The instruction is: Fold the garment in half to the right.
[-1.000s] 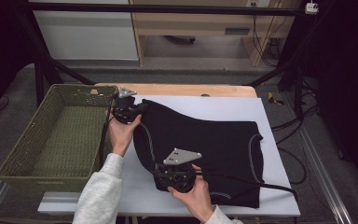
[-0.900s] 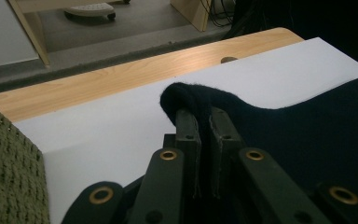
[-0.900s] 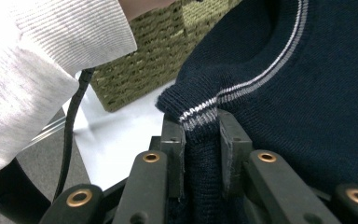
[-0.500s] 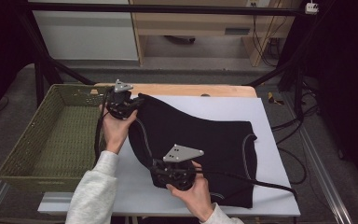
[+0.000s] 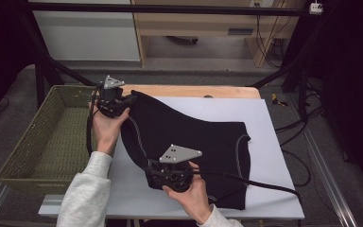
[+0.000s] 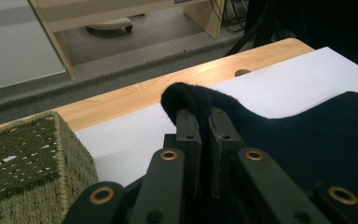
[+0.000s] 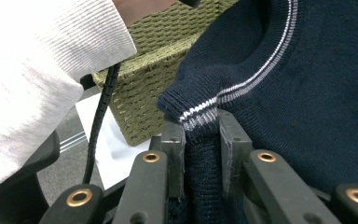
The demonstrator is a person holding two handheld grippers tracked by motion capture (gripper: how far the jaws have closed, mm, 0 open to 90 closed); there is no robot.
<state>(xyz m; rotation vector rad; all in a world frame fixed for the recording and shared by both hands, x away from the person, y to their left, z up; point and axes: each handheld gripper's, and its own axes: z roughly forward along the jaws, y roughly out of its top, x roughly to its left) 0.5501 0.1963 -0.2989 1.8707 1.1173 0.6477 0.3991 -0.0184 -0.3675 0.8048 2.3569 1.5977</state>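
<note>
We find both hands raised over the worktop (image 5: 274,142), forearms in pale grey sleeves entering from the near edge. The left gripper (image 5: 131,100) sits at the sweater's far corner, next to the green woven basket (image 5: 52,142); the right gripper (image 5: 147,176) sits at the sweater's near edge. The sweater (image 5: 194,142) is dark navy knit, with a ribbed band carrying pale stripes, and lies mostly flat on the white sheet covering the worktop, its left side lifted. In the left gripper view the fingers (image 6: 189,133) are clamped together on a rolled fold of the knit. In the right gripper view the fingers (image 7: 173,140) pinch the striped band between them.
</note>
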